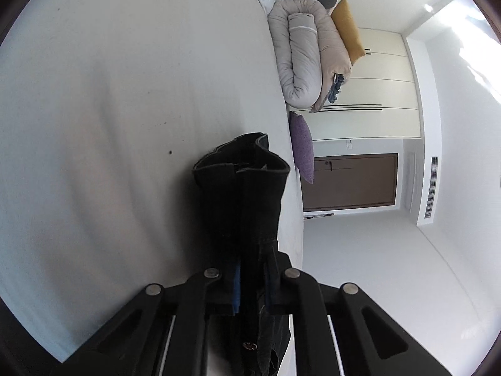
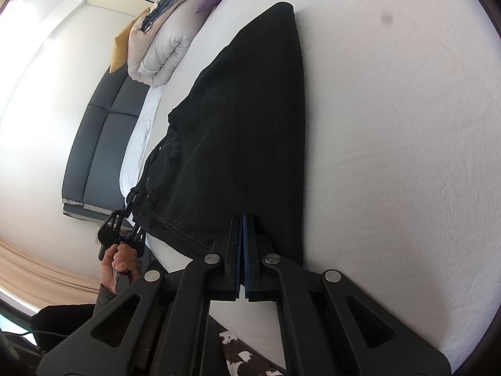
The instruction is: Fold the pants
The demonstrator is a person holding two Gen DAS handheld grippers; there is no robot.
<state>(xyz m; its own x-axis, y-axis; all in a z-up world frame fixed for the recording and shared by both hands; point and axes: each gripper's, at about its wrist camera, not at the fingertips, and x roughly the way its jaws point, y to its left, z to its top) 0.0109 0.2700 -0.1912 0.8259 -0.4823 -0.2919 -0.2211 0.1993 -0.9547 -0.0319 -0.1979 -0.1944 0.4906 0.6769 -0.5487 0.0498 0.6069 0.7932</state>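
Note:
Black pants [image 2: 244,119] lie stretched out on the white bed sheet [image 2: 391,156], legs together, running away from me. My right gripper [image 2: 243,219] is shut on the pants' near edge. My left gripper [image 1: 250,269] is shut on the waistband end of the pants [image 1: 244,194], with a metal button showing near the jaws. It also shows in the right wrist view [image 2: 130,216], held by a hand, at the waist corner of the pants.
A rolled grey duvet [image 1: 300,59], a yellow pillow [image 1: 347,31] and a purple pillow [image 1: 302,144] lie at the bed's edge. A dark headboard [image 2: 100,144], white wardrobe [image 1: 375,72] and brown door [image 1: 350,181] stand beyond.

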